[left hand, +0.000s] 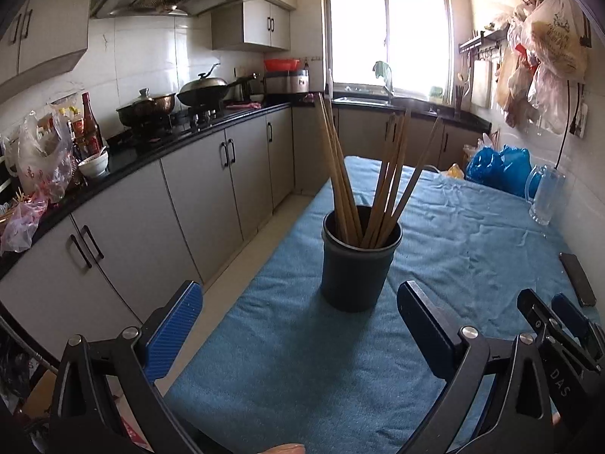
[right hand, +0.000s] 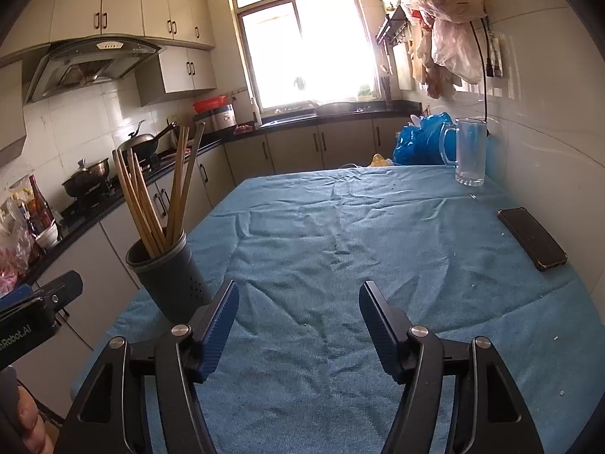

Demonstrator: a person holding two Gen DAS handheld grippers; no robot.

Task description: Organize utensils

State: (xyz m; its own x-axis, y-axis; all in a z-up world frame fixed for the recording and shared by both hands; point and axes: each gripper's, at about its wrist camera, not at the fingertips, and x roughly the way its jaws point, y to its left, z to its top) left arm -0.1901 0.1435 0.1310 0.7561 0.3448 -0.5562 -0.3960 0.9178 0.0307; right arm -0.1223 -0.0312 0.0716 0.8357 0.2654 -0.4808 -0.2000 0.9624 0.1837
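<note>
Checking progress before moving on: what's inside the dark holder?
The dark holder has wooden chopsticks standing in it, leaning against its rim. Its walls hide their lower ends and the bottom.

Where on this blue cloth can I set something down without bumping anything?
The wide middle of the blue cloth is bare, between the chopstick holder at its left edge and the phone by the right wall. The far right corner is crowded: glass mug, blue bags.

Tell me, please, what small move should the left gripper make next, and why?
Probably ease the left gripper forward, so its open fingers come around the dark holder. The chopsticks already stand inside it, no loose utensil shows on the blue cloth, and the right gripper is open and empty over bare cloth.
</note>
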